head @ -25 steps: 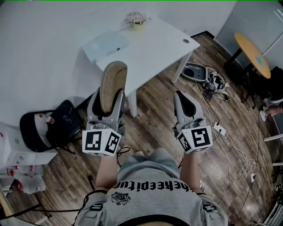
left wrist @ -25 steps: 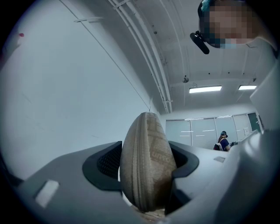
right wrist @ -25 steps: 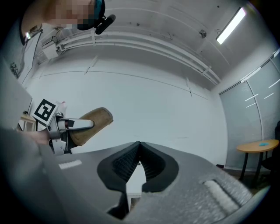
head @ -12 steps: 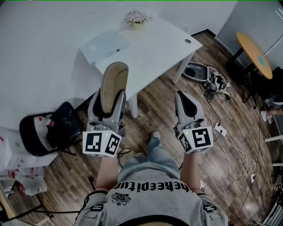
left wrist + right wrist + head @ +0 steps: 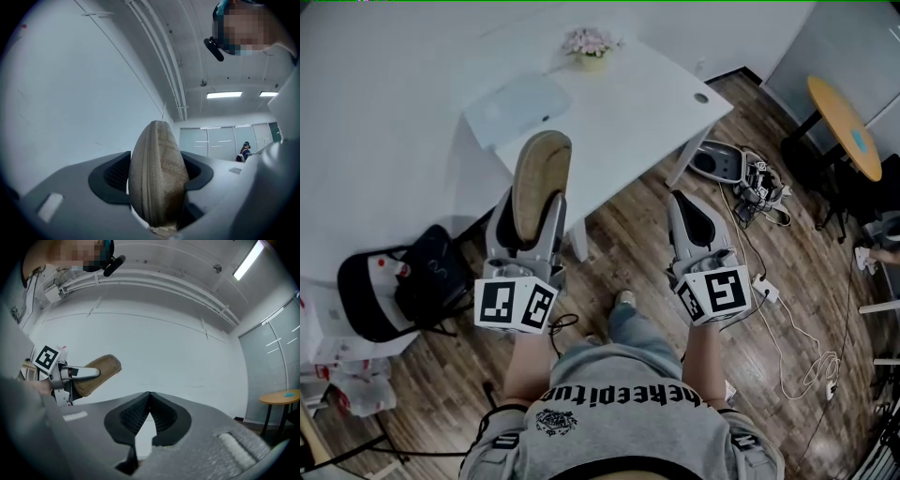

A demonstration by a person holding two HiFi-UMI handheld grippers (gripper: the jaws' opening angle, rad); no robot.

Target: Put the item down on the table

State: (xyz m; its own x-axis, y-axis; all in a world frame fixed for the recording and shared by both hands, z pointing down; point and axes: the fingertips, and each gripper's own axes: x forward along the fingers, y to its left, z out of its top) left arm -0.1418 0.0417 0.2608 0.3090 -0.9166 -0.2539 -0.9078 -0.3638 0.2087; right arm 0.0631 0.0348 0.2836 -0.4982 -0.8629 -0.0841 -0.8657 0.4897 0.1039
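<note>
A tan oval zipped case [image 5: 538,178] stands upright in my left gripper [image 5: 531,217], whose jaws are shut on it; its top overlaps the near edge of the white table [image 5: 628,103] in the head view. In the left gripper view the case [image 5: 158,176] fills the gap between the jaws, zipper facing the camera. My right gripper [image 5: 692,217] is held over the wooden floor, right of the table leg, shut with nothing in it. The right gripper view shows the left gripper with the case [image 5: 96,373] at the left.
On the table lie a pale laptop-like slab [image 5: 517,108] and a small flower pot [image 5: 592,45]. A black chair with a bag [image 5: 403,281] stands at the left. Cables and gear [image 5: 750,178] litter the floor at right, beside a round wooden table [image 5: 844,127].
The view has shifted slightly, so the table sits a little nearer and lower in the frame. Both grippers keep their pose, and the case stays held.
</note>
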